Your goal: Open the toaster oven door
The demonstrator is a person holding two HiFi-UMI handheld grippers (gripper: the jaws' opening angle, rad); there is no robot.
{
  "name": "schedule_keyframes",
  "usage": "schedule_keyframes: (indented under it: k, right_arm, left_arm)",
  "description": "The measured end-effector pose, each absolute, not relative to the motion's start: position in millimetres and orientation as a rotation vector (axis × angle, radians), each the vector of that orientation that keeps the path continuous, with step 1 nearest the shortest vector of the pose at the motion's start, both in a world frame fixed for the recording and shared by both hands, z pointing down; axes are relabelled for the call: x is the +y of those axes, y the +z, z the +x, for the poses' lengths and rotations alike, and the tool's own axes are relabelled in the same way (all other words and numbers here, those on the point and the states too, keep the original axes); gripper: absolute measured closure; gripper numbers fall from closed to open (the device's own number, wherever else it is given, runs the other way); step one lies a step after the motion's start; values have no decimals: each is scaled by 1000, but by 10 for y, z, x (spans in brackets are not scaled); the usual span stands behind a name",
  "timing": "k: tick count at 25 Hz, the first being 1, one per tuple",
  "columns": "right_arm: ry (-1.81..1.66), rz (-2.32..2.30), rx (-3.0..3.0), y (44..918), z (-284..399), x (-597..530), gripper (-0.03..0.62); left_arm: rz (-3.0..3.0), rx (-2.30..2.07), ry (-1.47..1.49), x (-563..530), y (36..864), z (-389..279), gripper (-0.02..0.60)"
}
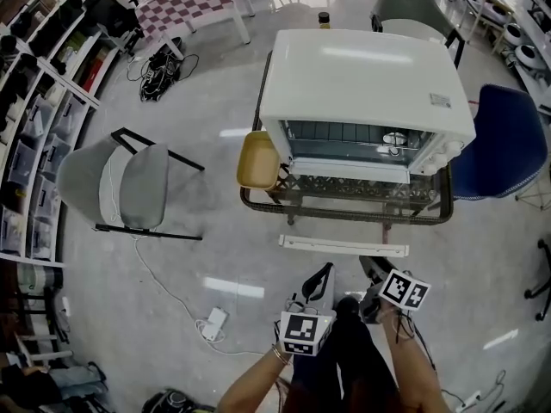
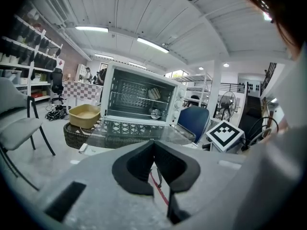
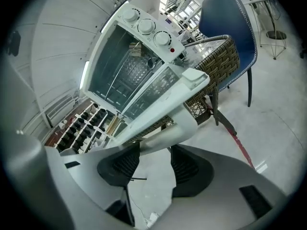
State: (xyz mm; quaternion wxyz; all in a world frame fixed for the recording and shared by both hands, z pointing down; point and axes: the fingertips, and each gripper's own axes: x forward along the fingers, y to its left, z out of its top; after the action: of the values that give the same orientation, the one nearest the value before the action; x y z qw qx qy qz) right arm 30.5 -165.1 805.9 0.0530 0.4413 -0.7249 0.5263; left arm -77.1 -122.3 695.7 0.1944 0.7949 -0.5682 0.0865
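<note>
A white toaster oven (image 1: 362, 76) stands on a glass-topped wicker table (image 1: 258, 203). Its glass door (image 2: 134, 131) lies swung down flat, with the white handle bar (image 1: 343, 246) at the front edge. The oven (image 2: 139, 97) shows its racks and a small metal item (image 1: 394, 139) inside. My right gripper (image 1: 374, 274) sits just under the handle's right end. In the right gripper view the handle (image 3: 163, 109) runs between the parted jaws of the right gripper (image 3: 156, 159), which is open. My left gripper (image 1: 318, 282) hangs back from the door, and the left gripper (image 2: 153, 150) is shut on nothing.
A tan tray (image 1: 257, 160) rests on the table's left end. A grey chair (image 1: 129, 183) stands to the left and a blue chair (image 1: 499, 140) to the right of the table. A power strip (image 1: 213, 323) and cable lie on the floor. Shelves line the far left wall.
</note>
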Motion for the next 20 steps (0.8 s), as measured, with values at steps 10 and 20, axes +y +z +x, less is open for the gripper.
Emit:
schedule_keyframes:
  k: [10, 20]
  right_arm:
    - [1558, 1333, -2244, 8211, 315, -1689, 401]
    - [1514, 1313, -2268, 8322, 314, -1711, 401]
  left_arm:
    - [2215, -1612, 226, -1349, 7128, -773, 566]
    - [2199, -1630, 218, -1418, 7198, -759, 566]
